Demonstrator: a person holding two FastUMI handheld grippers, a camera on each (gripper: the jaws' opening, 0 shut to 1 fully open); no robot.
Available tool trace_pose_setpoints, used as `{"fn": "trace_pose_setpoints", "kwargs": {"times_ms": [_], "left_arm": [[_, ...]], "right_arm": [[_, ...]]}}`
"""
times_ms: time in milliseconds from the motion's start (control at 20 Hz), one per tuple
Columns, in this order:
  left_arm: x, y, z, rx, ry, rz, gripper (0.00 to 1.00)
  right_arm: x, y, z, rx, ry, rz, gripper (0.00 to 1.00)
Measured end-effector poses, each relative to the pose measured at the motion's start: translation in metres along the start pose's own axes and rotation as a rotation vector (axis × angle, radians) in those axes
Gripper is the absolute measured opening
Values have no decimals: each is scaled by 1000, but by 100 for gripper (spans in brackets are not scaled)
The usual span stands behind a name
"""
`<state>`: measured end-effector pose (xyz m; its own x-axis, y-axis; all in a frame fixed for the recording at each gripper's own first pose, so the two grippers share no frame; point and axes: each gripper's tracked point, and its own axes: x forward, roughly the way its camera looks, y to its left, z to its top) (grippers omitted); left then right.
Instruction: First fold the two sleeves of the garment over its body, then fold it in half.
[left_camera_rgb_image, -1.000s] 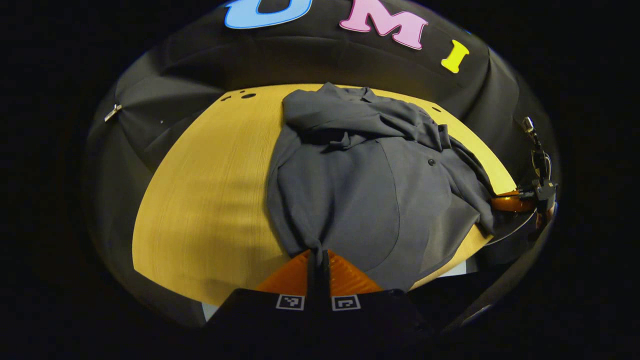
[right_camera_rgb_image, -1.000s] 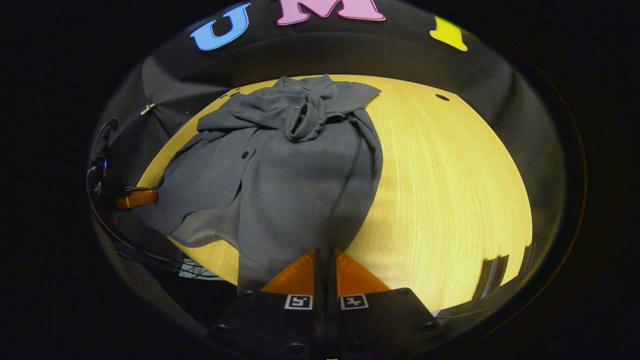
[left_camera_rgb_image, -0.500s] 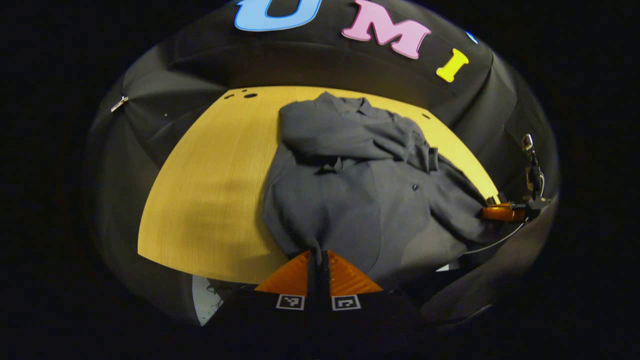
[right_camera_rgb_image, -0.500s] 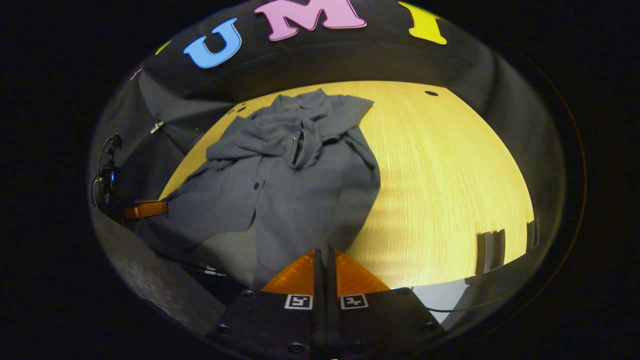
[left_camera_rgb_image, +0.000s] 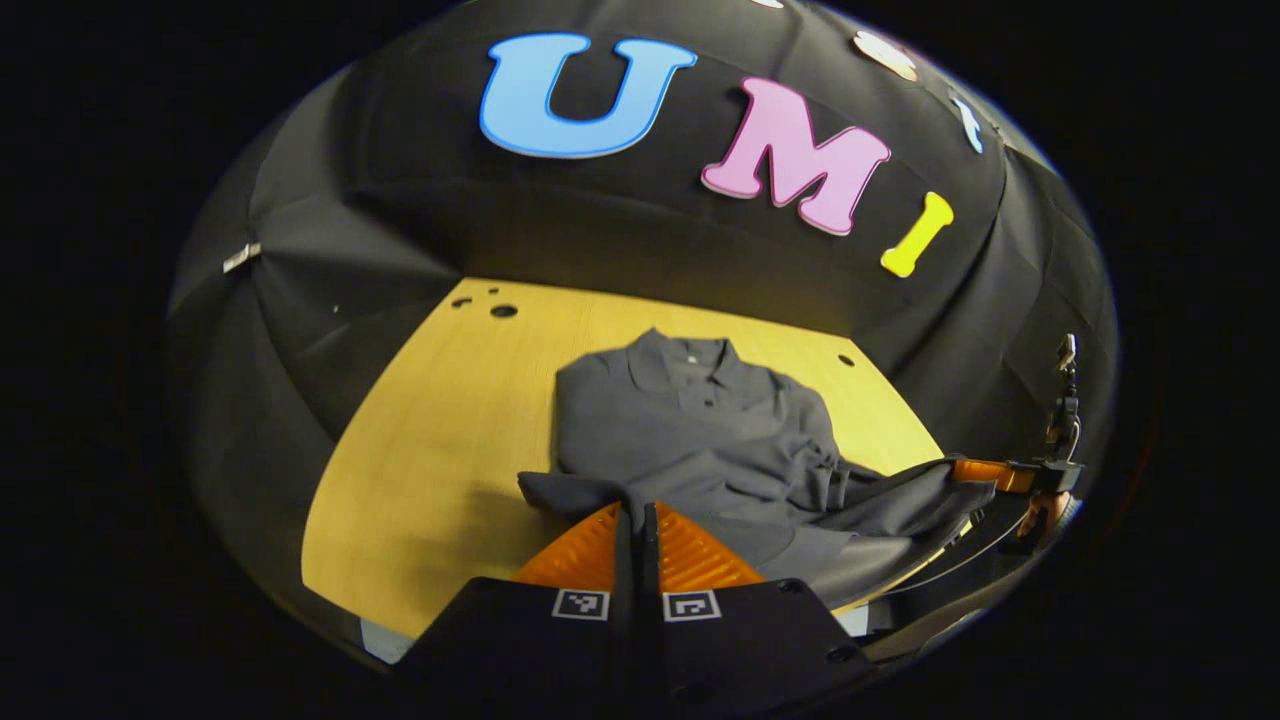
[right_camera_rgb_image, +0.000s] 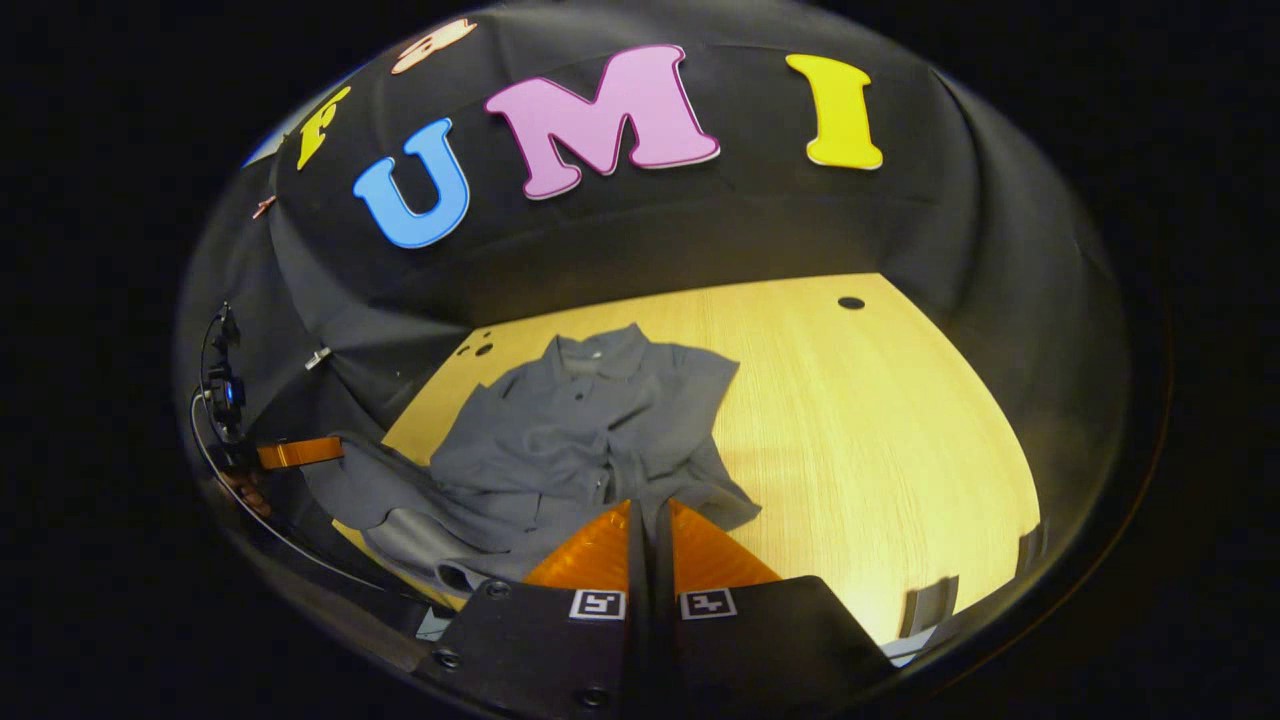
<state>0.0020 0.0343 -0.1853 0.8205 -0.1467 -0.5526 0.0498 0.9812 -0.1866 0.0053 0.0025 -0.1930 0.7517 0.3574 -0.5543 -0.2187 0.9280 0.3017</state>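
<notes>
Lying collar-far on the table (left_camera_rgb_image: 420, 440), the grey garment (left_camera_rgb_image: 690, 430) has sleeves apparently folded over its body, with left gripper (left_camera_rgb_image: 636, 512) and right gripper (right_camera_rgb_image: 648, 508) each pinching a hem corner, half-fold judged underway, unfinished.

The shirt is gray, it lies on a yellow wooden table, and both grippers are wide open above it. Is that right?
Not quite. The left gripper and the right gripper are each shut on the shirt, as both gripper views show. The shirt is gray and on the yellow wooden table.
</notes>
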Motion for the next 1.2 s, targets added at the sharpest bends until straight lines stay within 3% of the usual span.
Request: {"fn": "trace_pose_setpoints", "kwargs": {"times_ms": [450,600,850,900,950,1200], "left_arm": [[69,3,100,28,-163,20,5],[100,19,121,-8,-189,59,5],[155,38,136,-18,-191,108,2],[167,43,134,-18,-181,119,5],[177,46,133,-18,-172,129,2],[230,65,126,-8,-142,167,5]], "right_arm": [[64,-12,91,43,-171,-41,5],[92,-24,108,-26,-180,-77,5],[149,-34,125,-37,-175,-98,5],[162,-37,127,-39,-170,-101,5],[175,-41,126,-35,-162,-103,5],[235,-61,115,-53,-104,-127,5]]}}
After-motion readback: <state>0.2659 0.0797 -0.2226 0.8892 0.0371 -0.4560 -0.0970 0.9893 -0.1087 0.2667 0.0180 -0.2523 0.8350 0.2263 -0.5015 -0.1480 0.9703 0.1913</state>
